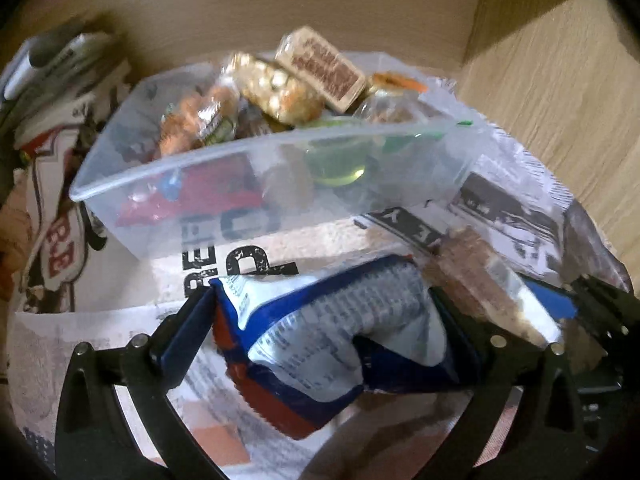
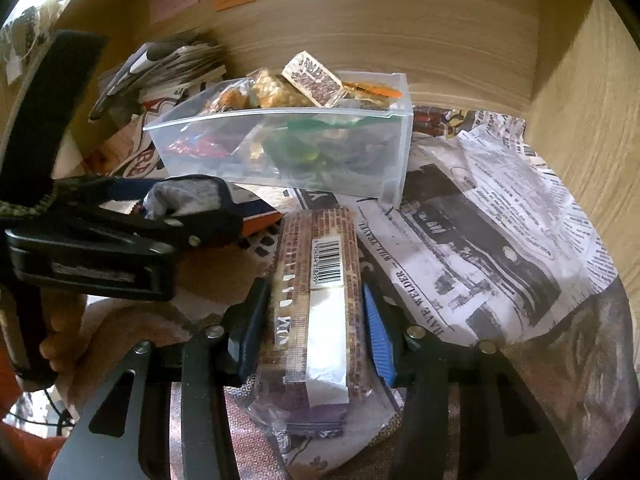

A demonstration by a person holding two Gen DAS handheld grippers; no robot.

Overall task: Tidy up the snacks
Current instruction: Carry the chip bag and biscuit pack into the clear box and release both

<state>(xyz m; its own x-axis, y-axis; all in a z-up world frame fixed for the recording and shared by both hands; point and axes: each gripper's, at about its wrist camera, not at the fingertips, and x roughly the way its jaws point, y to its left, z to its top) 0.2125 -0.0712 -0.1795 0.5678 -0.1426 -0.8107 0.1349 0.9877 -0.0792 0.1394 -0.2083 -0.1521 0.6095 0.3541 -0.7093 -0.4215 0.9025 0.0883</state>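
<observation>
My left gripper [image 1: 324,312] is shut on a blue, white and orange snack bag [image 1: 336,332], held just in front of a clear plastic bin [image 1: 248,196]. The bin holds several wrapped snacks, with a brown-labelled bar [image 1: 322,68] on top. My right gripper [image 2: 312,316] is shut on a brown wrapped bar with a barcode [image 2: 320,292], also short of the bin [image 2: 396,148]. The left gripper and its bag [image 2: 188,200] show at the left of the right wrist view. The right-hand bar [image 1: 484,284] shows at the right of the left wrist view.
Newspaper [image 2: 500,216] lines the shelf floor under everything. Wooden walls [image 2: 400,32] close in the back and right side. A stack of papers [image 2: 168,64] lies at the back left beside the bin.
</observation>
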